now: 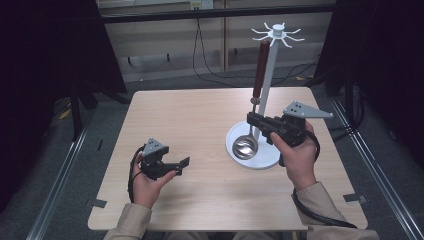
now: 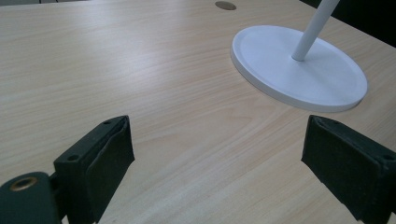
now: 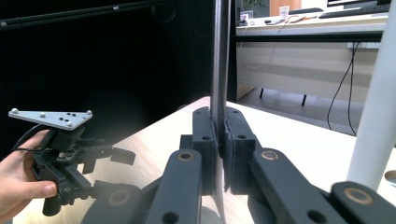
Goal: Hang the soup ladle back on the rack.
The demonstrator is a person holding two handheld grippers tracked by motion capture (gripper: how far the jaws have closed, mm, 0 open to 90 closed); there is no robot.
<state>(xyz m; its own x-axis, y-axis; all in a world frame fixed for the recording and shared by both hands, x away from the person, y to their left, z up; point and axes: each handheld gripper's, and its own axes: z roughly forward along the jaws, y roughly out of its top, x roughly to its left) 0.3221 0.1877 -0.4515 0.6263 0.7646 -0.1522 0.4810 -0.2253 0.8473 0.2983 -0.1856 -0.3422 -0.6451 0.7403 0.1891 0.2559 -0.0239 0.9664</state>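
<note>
Your right gripper [image 1: 252, 120] clamps the ladle [image 1: 252, 107] on its thin metal shaft: upright, brown handle above the jaws, shiny bowl just below them, over the white stand [image 1: 266, 87] base. The stand's pole rises right beside your gripper, hooks up top.

Tabletop [image 1: 200, 125]: a pale wood-grain surface is being shown from above, with a small round hole [image 2: 225, 5] being seen near its far edge in the left gripper view.
Tape patches [image 1: 98, 203]: grey pieces are being shown at the tabletop's near corners.
Floor [image 1: 107, 130]: grey ground is being crossed by metal rails [image 1: 60, 185] running along both sides of the tabletop.
Curtains [image 1: 50, 50]: the scene is being flanked by black drapes on the left and right.
Cables [image 1: 200, 55]: black leads are being hung down a light panel behind the tabletop.
Far desk [image 3: 317, 25]: small items, too blurred to tell, are being carried on it in the right gripper view.
</note>
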